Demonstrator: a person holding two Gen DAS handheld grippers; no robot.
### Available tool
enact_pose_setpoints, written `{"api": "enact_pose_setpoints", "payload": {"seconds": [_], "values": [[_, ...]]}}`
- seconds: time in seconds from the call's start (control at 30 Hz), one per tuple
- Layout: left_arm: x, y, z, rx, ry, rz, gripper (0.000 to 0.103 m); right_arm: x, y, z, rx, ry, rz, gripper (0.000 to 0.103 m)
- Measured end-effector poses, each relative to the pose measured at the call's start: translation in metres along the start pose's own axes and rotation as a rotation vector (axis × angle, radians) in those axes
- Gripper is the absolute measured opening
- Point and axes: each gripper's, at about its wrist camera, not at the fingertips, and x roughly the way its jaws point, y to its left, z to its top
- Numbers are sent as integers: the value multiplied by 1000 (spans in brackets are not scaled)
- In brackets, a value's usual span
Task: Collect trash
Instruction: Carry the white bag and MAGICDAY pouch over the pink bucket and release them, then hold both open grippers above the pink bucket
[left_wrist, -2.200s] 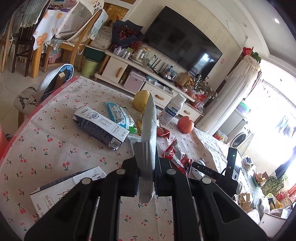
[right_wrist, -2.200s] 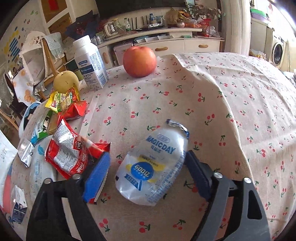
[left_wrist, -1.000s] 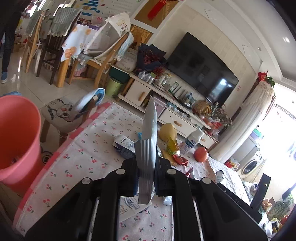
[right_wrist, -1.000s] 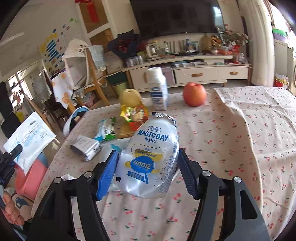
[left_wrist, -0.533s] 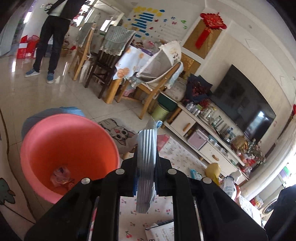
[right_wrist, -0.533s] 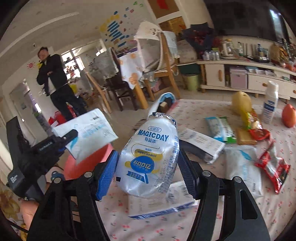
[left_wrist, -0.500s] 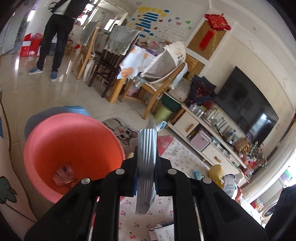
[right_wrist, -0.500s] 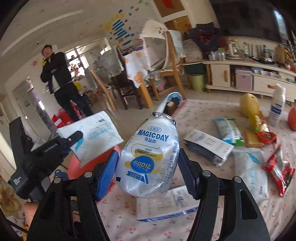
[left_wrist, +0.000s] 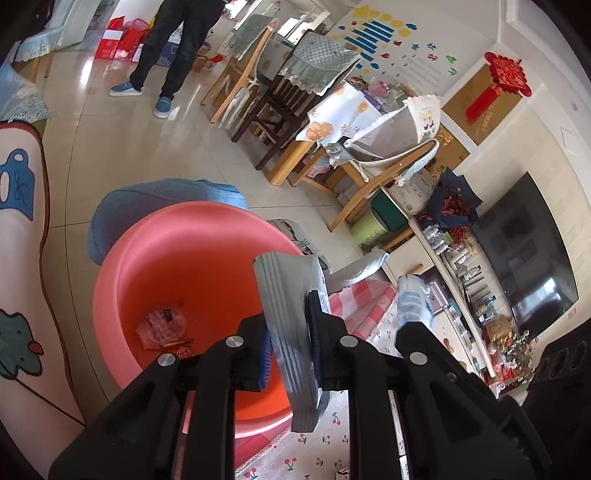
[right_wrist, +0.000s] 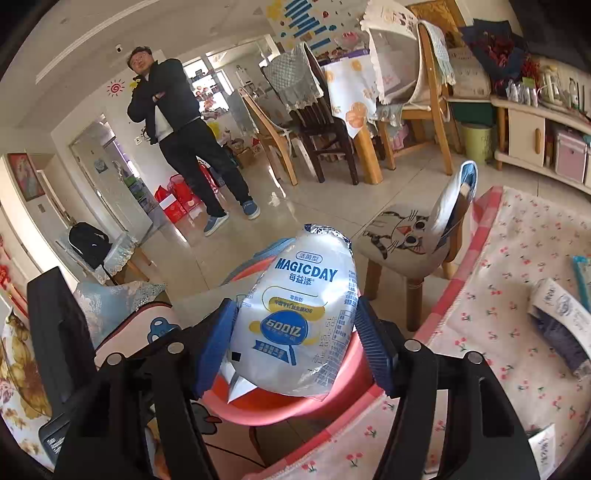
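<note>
We have two fisheye views, one on each gripper, each looking forward along its fingers. The left view sits above the surface (left_wrist: 332, 458) edge and tilts down and outward, close over the bucket (left_wrist: 192, 266), with floor, chairs and TV wall curving beyond. The right view looks more level across the room from near the same surface (right_wrist: 517, 295) corner, the bucket (right_wrist: 288, 410) rim low and close in its frame. Both views share the bucket, the cat stool (right_wrist: 406, 236), the dining chairs and the standing man (right_wrist: 177, 122).
</note>
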Motion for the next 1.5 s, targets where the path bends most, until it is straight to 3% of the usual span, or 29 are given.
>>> {"api": "enact_pose_setpoints", "payload": {"seconds": [0.27,0.33,0.4,0.47,0.63,0.87,1.2,1.5], "values": [[13,17,2,-57,34,54,22,32,-13,-5,83,51,90,67],[15,20,2,-77,37,70,24,34,-16,-6,93,55,102,73],[15,22,2,-84,28,98,33,30,-18,-8,100,42,101,79],[14,22,3,-81,15,125,51,23,-21,-12,105,25,99,81],[8,16,5,-51,-47,184,73,12,-24,-17,106,5,82,85],[2,3,2,13,-89,208,81,-21,-24,-26,82,-66,10,90],[-5,-47,-15,239,-126,113,86,-80,-49,-57,91,-121,-184,93],[-1,-82,-42,369,-53,-50,86,-132,-91,-83,134,-146,-305,93]]}}
